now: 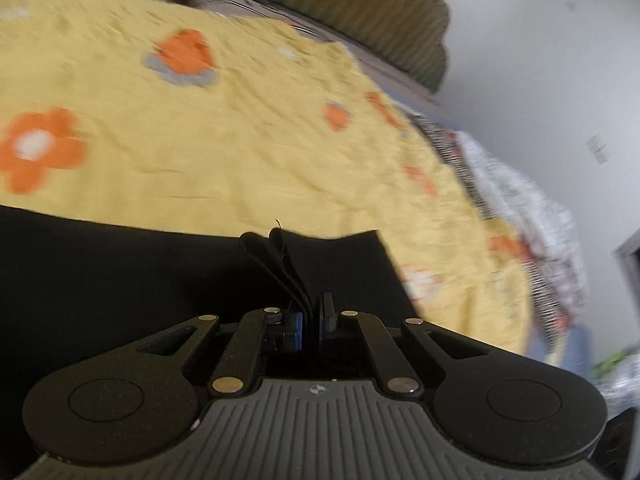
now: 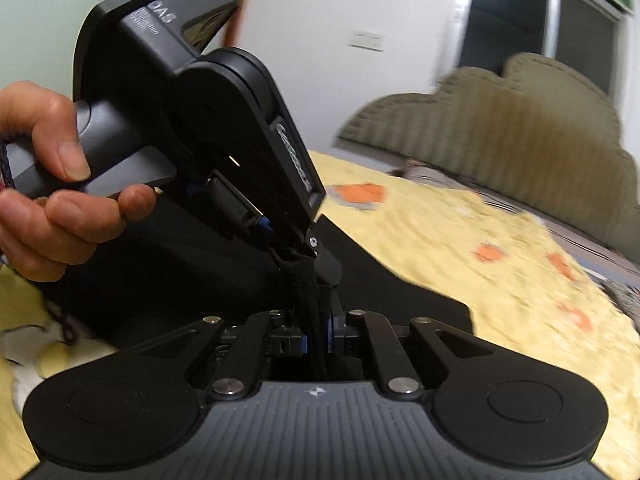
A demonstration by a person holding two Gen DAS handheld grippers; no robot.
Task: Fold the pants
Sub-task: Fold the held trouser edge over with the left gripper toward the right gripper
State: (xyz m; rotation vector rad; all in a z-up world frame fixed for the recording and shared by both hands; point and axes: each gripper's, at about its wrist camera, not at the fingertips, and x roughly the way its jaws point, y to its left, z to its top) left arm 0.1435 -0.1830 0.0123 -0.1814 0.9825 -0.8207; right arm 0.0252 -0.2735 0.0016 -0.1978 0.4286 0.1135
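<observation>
The black pants (image 1: 120, 280) lie on a yellow bedspread with orange flowers (image 1: 240, 140). My left gripper (image 1: 314, 320) is shut on a folded edge of the pants, which sticks up between its pads. In the right wrist view the pants (image 2: 380, 292) spread below, and my right gripper (image 2: 318, 336) is shut on a bunched black edge of them. The left gripper (image 2: 312, 252), held by a hand, grips the same bunch of cloth just above the right one, almost touching it.
A green padded headboard (image 2: 500, 128) stands behind the bed, with a white wall (image 1: 540, 60) and a dark doorway (image 2: 508, 20) beyond. Patterned bedding (image 1: 520, 208) lies at the bed's right side.
</observation>
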